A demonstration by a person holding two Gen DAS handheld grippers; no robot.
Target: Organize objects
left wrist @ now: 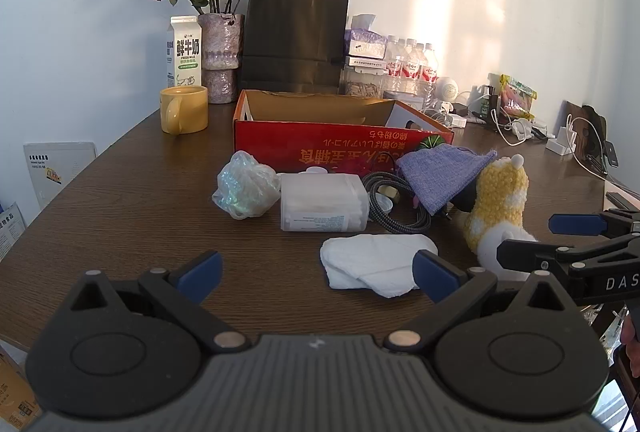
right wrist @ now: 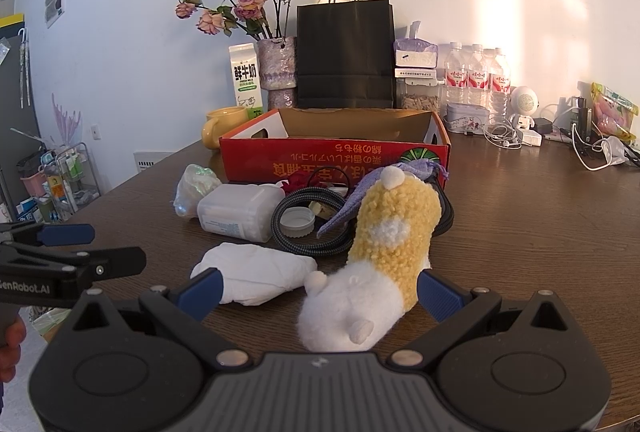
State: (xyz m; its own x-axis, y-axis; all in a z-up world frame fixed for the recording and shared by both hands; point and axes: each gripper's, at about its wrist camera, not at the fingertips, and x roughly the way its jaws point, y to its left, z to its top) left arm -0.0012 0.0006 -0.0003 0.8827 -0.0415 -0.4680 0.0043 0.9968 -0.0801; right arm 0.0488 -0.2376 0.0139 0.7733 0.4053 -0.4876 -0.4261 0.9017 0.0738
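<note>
Two grippers: left gripper (left wrist: 316, 274) and right gripper (right wrist: 320, 290), both with jaws spread as wide as they go, neither holding anything.
Step in hand: likely the first pick, the plush toy (right wrist: 384, 244) going into the red cardboard box (right wrist: 336, 156) (a judgement from how the right gripper is lined up).
Plush toy position: lying on the table (right wrist: 520, 224) between the right gripper's open fingers, its white end nearest the camera; whether the pads touch it I cannot tell.
Loose pile: white folded cloth (left wrist: 372, 264), translucent plastic case (left wrist: 324, 206), crumpled plastic bag (left wrist: 246, 188), coiled braided cable (left wrist: 394, 200) and blue knitted cloth (left wrist: 444, 174), all just in front of the box.
Box: open-topped; what can be seen of its inside looks empty.
Doing it well: close across the toy's yellow middle, not its rounded white end, so the soft body does not slip out.
Watch for: the blue cloth lies against the toy's far end and could drag along on the lift.
Left gripper's part: stay clear above the white cloth.
</note>
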